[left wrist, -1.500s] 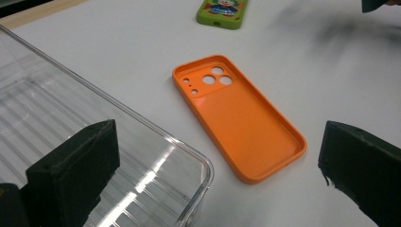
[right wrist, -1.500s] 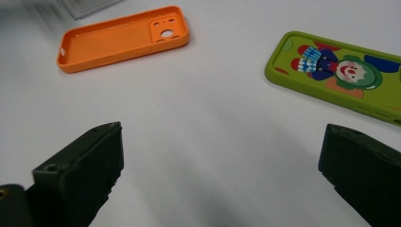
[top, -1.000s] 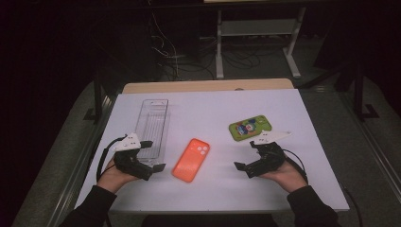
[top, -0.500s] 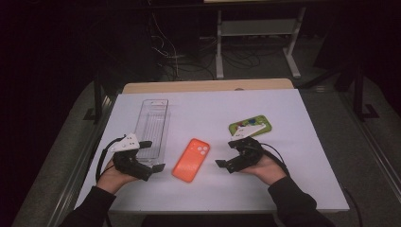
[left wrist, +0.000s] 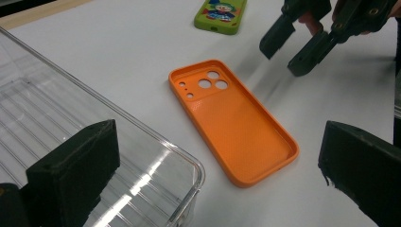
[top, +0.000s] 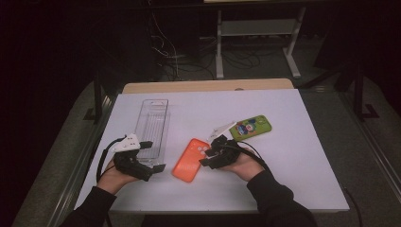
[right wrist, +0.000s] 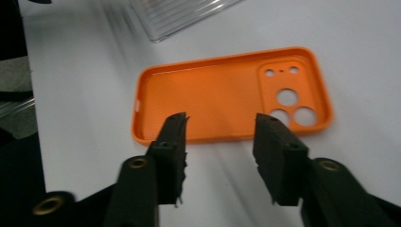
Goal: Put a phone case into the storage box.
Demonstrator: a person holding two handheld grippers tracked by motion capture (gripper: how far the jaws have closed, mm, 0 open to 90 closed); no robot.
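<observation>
An orange phone case [top: 190,160] lies hollow side up on the white table, camera holes toward the far end. My right gripper [top: 204,158] is at its right long edge; in the right gripper view the right gripper [right wrist: 221,120] is open, its jaws have just been closing, and nothing is pinched between them, the orange case [right wrist: 213,94] just past the tips. My left gripper [top: 153,155] stands open by the near end of a clear plastic tray [top: 152,125]. In the left gripper view the tray's corner [left wrist: 189,165] and the orange case [left wrist: 231,123] lie between its wide jaws, with the right gripper [left wrist: 295,47] beyond.
A green phone case with a cartoon print [top: 250,126] lies behind the right hand, also seen as the green case [left wrist: 221,14]. The white table [top: 307,156] has bare room at right and front. A wooden strip [top: 208,85] borders the far edge.
The right hand has slid left from beside the green case to the orange case, and its jaws have narrowed. The left hand has stayed put.
</observation>
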